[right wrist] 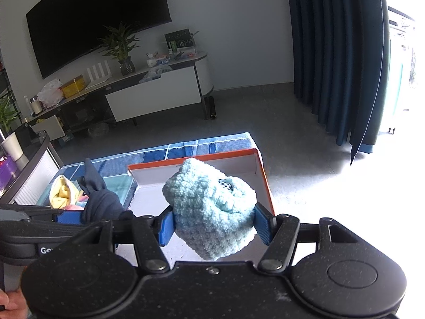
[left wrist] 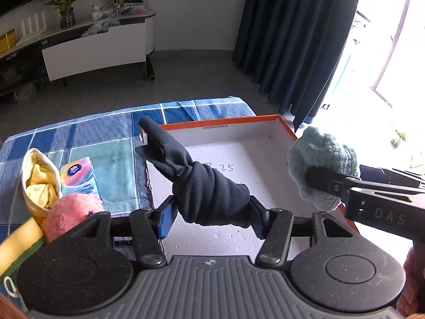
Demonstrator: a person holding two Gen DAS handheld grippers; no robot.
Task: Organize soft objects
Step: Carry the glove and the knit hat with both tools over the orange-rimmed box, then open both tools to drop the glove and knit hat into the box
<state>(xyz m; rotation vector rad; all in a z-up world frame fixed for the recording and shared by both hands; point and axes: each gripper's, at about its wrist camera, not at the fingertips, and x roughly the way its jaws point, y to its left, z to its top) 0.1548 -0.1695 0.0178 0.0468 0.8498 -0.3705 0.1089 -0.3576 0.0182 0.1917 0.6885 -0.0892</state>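
Observation:
My left gripper (left wrist: 212,219) is shut on a rolled dark navy sock (left wrist: 204,186) and holds it above the open orange-rimmed white box (left wrist: 225,123). My right gripper (right wrist: 213,227) is shut on a fluffy light blue sock ball (right wrist: 209,207), also above the box (right wrist: 212,159). In the left wrist view the blue ball (left wrist: 322,164) hangs over the box's right side. In the right wrist view the navy sock (right wrist: 99,199) sits left of the box.
On the blue checked cloth (left wrist: 106,133), left of the box, lie a yellow fabric item (left wrist: 39,180), a tissue pack (left wrist: 77,176) and a pink fluffy ball (left wrist: 71,215). A TV stand (right wrist: 148,93) and dark curtains (left wrist: 292,34) stand beyond the table.

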